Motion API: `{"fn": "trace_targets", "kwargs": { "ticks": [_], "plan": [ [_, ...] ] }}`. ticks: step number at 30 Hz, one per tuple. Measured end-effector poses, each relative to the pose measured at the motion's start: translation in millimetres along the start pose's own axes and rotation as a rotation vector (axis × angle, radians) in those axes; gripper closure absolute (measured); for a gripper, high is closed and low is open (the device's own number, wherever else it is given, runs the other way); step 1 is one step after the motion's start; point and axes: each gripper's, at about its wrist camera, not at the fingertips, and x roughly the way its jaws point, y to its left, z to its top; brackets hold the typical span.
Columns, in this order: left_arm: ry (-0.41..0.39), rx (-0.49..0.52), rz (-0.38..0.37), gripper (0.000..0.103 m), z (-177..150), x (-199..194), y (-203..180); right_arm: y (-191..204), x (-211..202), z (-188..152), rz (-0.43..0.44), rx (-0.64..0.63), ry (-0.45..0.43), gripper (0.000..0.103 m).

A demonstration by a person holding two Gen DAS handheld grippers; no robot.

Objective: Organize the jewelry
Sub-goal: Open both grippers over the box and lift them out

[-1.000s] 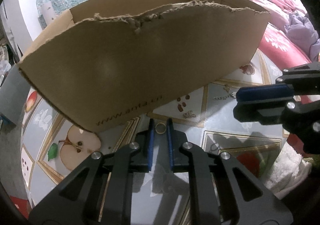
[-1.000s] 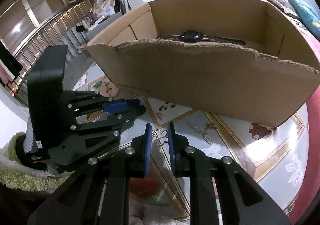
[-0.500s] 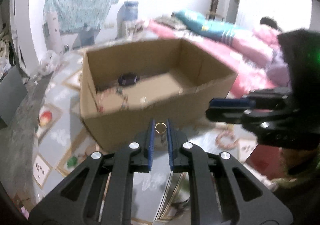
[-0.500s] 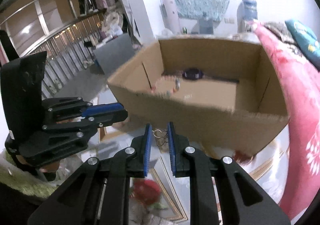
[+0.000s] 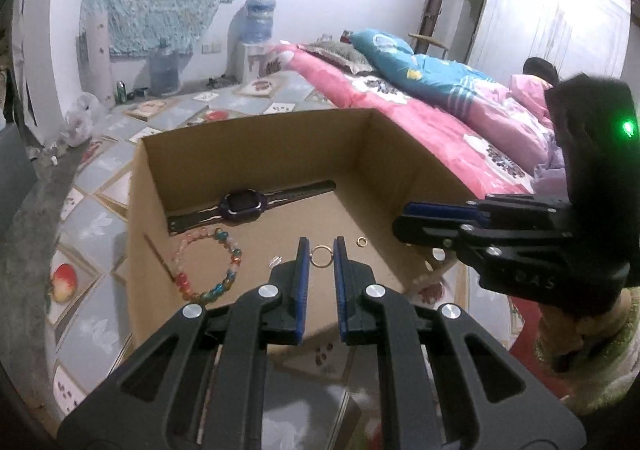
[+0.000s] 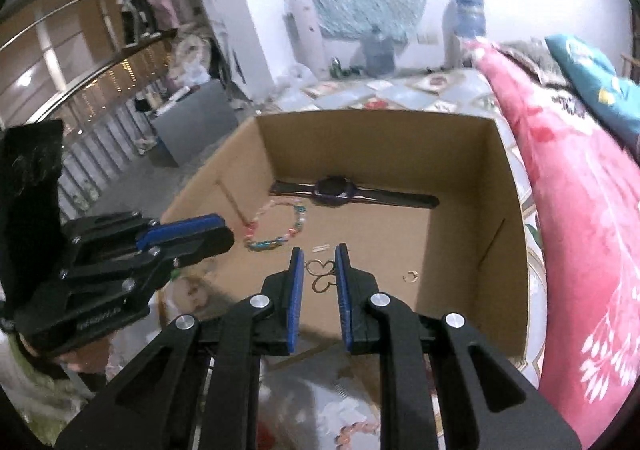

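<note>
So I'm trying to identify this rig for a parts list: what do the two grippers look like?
Both match. The left gripper and the right gripper have matte black angular linkage arms with cut-out windows, silver round pivot screws, and flat blue pads lining the fingers. Seen side-on, the right one's black rear housing shows a green light. No cables show.

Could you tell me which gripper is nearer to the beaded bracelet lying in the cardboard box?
Left. The left gripper, shut on a ring, is over the box's near side, next to the beaded bracelet. The right gripper, clamping a wire earring, is farther right.
</note>
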Motion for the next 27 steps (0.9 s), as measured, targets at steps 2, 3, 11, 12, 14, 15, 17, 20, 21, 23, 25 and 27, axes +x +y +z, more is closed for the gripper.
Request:
{"fn": "trace_targets", "kwargs": {
  "ticks": [2, 3, 11, 12, 14, 15, 17, 20, 21, 23, 25, 27],
  "plan": [
    [0.024, -0.018, -0.015, 0.092, 6.8, 15.9, 3.9, -10.0, 13.0, 8.7, 0.009, 0.035, 0.031, 0.087],
    [0.034, -0.025, -0.02, 0.092, 8.6, 21.9, 6.0, -15.0, 20.1, 14.0, 0.014, 0.045, 0.045, 0.087],
    [0.035, -0.091, -0.036, 0.074, 22.3, 39.7, 17.9, -41.6, 23.7, 39.9, 0.056, 0.132, 0.003, 0.076],
    [0.028, -0.094, -0.037, 0.073, 21.6, 37.3, 19.2, -43.7, 20.5, 40.9, 0.056, 0.136, -0.01, 0.075],
    [0.009, -0.105, -0.03, 0.072, 20.6, 30.6, 23.7, -48.4, 13.6, 42.0, 0.064, 0.148, -0.033, 0.075],
    [0.003, -0.111, -0.029, 0.072, 21.3, 27.7, 26.2, -51.2, 10.6, 42.9, 0.068, 0.154, -0.043, 0.075],
    [-0.023, -0.127, -0.025, 0.072, 20.6, 17.5, 31.0, -55.1, 0.6, 42.9, 0.07, 0.161, -0.072, 0.075],
    [-0.056, -0.131, -0.017, 0.072, 19.8, 2.7, 34.2, -58.4, -13.6, 39.8, 0.075, 0.169, -0.107, 0.075],
    [-0.07, -0.132, -0.012, 0.072, 18.2, -4.4, 34.8, -59.0, -18.5, 38.3, 0.078, 0.171, -0.117, 0.075],
    [-0.084, -0.135, -0.011, 0.072, 16.3, -13.0, 35.8, -59.3, -29.3, 33.7, 0.082, 0.168, -0.14, 0.075],
    [-0.103, -0.137, -0.008, 0.072, 11.6, -24.2, 35.5, -56.8, -39.2, 27.1, 0.082, 0.152, -0.154, 0.075],
    [-0.116, -0.136, -0.003, 0.072, 4.7, -34.8, 35.0, -53.6, -49.3, 17.9, 0.081, 0.129, -0.166, 0.075]
  ]
}}
